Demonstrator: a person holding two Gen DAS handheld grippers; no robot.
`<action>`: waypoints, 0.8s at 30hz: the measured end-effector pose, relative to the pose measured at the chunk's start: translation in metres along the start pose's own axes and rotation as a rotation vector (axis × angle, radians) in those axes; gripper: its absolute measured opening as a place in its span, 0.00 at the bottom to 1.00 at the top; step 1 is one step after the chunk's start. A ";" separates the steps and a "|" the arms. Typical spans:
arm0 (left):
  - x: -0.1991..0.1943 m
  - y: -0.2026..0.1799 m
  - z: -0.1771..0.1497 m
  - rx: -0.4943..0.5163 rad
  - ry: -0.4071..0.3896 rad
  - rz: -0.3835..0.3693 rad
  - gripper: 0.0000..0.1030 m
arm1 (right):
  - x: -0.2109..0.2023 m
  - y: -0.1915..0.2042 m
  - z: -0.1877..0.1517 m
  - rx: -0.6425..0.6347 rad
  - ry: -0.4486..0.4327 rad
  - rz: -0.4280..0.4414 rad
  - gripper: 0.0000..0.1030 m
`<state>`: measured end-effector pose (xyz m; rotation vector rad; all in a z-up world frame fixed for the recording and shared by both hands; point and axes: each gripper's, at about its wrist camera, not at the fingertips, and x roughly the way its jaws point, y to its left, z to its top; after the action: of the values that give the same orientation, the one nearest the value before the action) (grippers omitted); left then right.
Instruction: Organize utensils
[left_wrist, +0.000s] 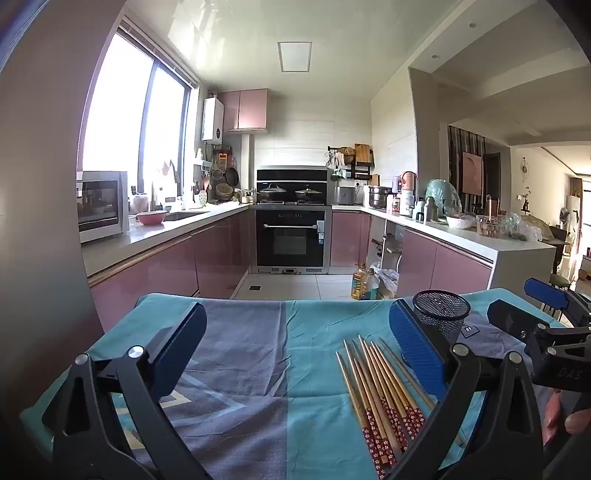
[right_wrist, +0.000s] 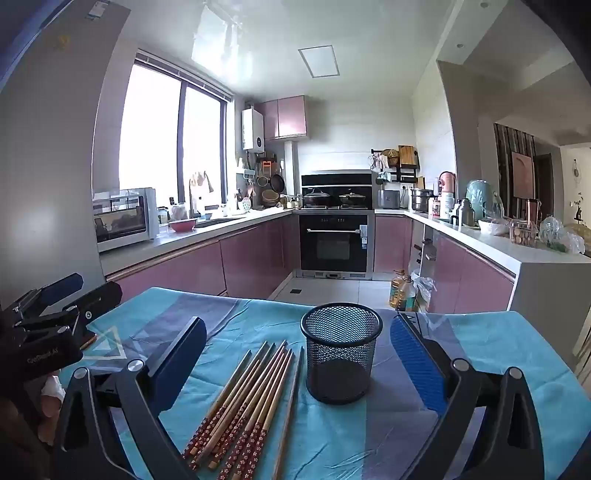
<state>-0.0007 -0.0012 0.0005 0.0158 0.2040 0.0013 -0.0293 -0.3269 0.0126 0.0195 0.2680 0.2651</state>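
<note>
Reading "GenRobot.AI" on the left gripper (right_wrist: 70, 291) body, jaws spread, nothing between them. Lying flat on the cloth-covered surface (right_wrist: 498, 354), a fan of chopsticks (right_wrist: 251, 402) with red flowered ends. Standing upright just right of them, a black mesh cup (right_wrist: 341, 350), apparently bare inside. Flanking both, right gripper (right_wrist: 299, 365) spread wide.

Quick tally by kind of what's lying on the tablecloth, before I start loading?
Chopsticks: about 9, overlapping, so not exact
Mesh cup: 1
Total: about 10
</note>
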 end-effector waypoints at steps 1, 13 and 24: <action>0.000 -0.001 0.000 0.005 -0.003 0.002 0.95 | 0.000 0.000 0.000 0.000 0.004 -0.003 0.94; -0.005 -0.002 -0.004 -0.007 -0.029 -0.032 0.95 | 0.000 0.001 0.005 0.005 -0.005 -0.003 0.94; -0.008 -0.002 -0.006 -0.011 -0.042 -0.043 0.95 | -0.005 0.004 -0.003 0.004 -0.026 -0.018 0.94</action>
<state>-0.0097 -0.0029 -0.0034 0.0009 0.1626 -0.0404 -0.0352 -0.3247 0.0113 0.0242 0.2426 0.2466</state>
